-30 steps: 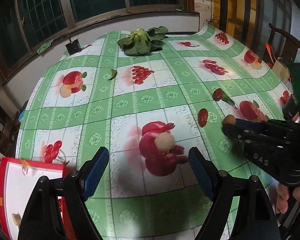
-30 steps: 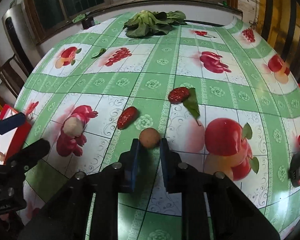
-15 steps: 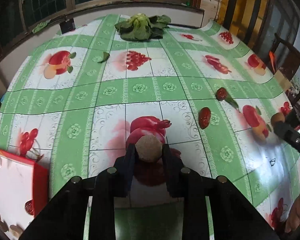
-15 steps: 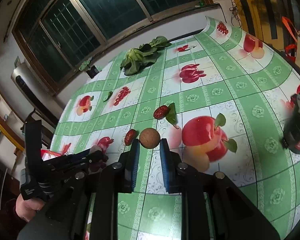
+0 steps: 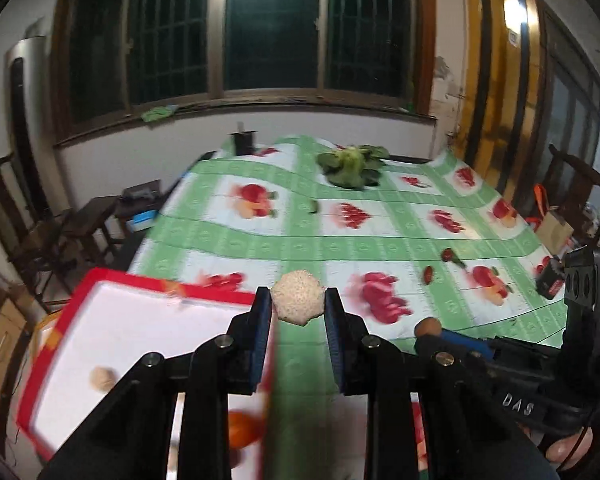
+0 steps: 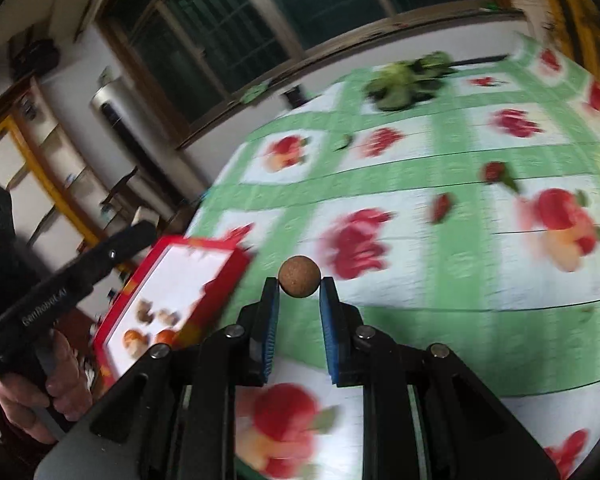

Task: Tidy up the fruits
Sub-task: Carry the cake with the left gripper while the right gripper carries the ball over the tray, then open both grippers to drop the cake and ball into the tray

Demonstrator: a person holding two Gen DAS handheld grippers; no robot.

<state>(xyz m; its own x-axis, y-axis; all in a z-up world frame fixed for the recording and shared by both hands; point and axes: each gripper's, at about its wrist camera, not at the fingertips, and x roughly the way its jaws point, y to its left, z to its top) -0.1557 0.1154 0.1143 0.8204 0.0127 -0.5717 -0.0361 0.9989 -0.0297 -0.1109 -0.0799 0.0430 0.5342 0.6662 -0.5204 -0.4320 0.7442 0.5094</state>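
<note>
Two handheld grippers carry fruit above a table point(image 5: 300, 240) covered in a green fruit-print cloth, each clamped on one round piece. The left gripper point(image 5: 297, 304) pinches a pale, rough-skinned fruit point(image 5: 297, 298) between its blue pads, held clear of the cloth; the right gripper point(image 6: 299, 286) grips a smaller brown fruit point(image 6: 299, 282) the same way. The move ahead appears to turn on the red-rimmed tray point(image 5: 100, 280), which lies at the table's left edge, low and to the left of both loads. In the left wrist view the tray's white floor sits directly below and left of the pale fruit, with its near rim running under the left pad, so the left gripper looks the nearer of the two and needs only a short drop leftward. The right gripper point(image 5: 428, 330), seen there alongside on the right, has farther to travel across. Several fruits point(image 6: 148, 326) already rest in the tray. Two red dates point(image 5: 429, 274) and a leafy green point(image 5: 352, 168) lie on the cloth well beyond, toward the right and far side.
</note>
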